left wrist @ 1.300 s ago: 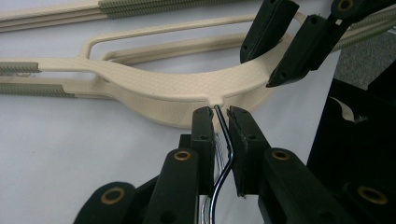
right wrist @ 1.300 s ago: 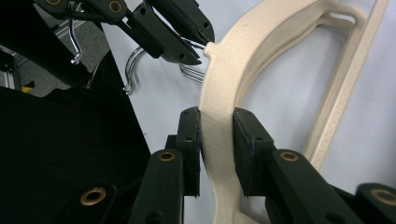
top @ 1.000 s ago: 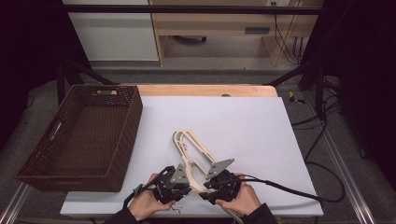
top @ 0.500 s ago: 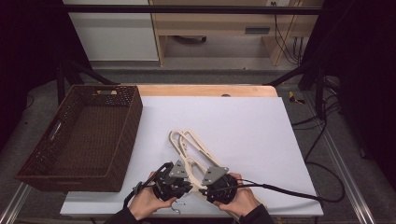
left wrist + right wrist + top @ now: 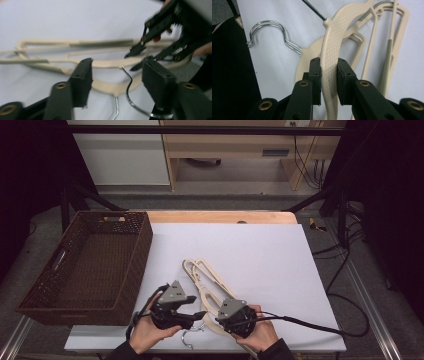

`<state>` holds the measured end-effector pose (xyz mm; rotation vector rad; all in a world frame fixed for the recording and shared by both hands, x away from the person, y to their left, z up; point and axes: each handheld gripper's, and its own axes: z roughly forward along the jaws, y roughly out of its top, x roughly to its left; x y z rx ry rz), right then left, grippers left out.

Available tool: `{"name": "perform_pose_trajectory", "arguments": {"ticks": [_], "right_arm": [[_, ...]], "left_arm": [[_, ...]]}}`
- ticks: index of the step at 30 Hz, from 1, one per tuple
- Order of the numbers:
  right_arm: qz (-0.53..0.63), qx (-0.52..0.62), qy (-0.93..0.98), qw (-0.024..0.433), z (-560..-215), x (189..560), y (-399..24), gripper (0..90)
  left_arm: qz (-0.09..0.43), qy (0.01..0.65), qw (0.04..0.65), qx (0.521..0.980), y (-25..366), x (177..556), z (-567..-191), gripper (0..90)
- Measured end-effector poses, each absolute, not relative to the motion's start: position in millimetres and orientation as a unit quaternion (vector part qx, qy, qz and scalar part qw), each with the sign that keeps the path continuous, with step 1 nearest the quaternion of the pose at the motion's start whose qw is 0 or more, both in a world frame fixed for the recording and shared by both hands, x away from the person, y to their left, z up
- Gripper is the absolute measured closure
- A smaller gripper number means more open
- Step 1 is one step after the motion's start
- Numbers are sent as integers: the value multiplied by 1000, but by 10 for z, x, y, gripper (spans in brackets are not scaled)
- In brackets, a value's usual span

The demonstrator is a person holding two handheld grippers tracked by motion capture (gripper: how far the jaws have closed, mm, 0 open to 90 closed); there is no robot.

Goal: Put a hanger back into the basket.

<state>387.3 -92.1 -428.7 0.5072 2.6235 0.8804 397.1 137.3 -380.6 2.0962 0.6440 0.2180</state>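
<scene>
Left of the white tabletop (image 5: pixel 260 255) stands a brown wicker basket (image 5: pixel 85 265), with nothing to be seen inside it; its near corner sits just beside the left gripper (image 5: pixel 197 312). Two beige hangers (image 5: pixel 205 277) lie overlapped near the tabletop's front edge, their arms running away from the person and their metal hooks (image 5: pixel 189 338) pointing back toward that edge.

The right gripper (image 5: pixel 329 75) has its jaws pressed on the textured arm of the upper hanger (image 5: pixel 332 50); they have just been closing, and in the right gripper view the pads sit flush against both sides of the arm. The lower hanger (image 5: pixel 305 58) lies flat beneath it, its chrome hook (image 5: pixel 270 31) curving out over the white surface.

The left gripper's jaws have just been opening and now stand about half apart with nothing pressed between them; in the left gripper view (image 5: pixel 115 72) they frame the hanger necks and a dark wire hook (image 5: pixel 128 85), which passes close to one jaw without being pinched. The right gripper's tips (image 5: pixel 140 56) show just beyond, on the hanger arm.

Behind and to the right of the hangers the tabletop is bare up to its wooden back edge (image 5: pixel 220 216). At the front there is little margin: both hands (image 5: pixel 150 332) sit at the edge, and the hooks lie between them. A black cable (image 5: pixel 310 324) trails off the right gripper across the near right corner.
</scene>
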Motion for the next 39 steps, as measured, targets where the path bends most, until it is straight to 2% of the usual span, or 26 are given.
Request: {"name": "perform_pose_trajectory", "arguments": {"ticks": [4,8,18,22,25,30,32,35,39], "right_arm": [[309,179,919,170,-4203,3900,-992,774],[319,195,910,180,-4117,3935,-1083,787],[339,250,880,218,-3936,4073,-1382,847],[345,263,874,221,-3893,4154,-1516,863],[361,268,868,212,-3848,4190,-1583,864],[392,265,860,193,-3751,4193,-1649,865],[408,258,857,180,-3703,4178,-1656,865],[424,238,859,163,-3646,4152,-1616,865],[441,206,865,118,-3637,4142,-1463,864]], "left_arm": [[112,270,496,818,1604,3987,-3619,280],[134,283,520,795,1846,4043,-3539,220],[154,278,501,804,1928,4114,-3653,142],[162,276,494,809,1927,4127,-3680,129],[170,280,489,808,1943,4138,-3690,136],[184,269,489,809,1986,4153,-3677,239],[173,258,486,817,1988,4154,-3659,274],[188,245,480,821,1973,4129,-3635,282],[185,232,484,823,1921,4084,-3584,279]]}}
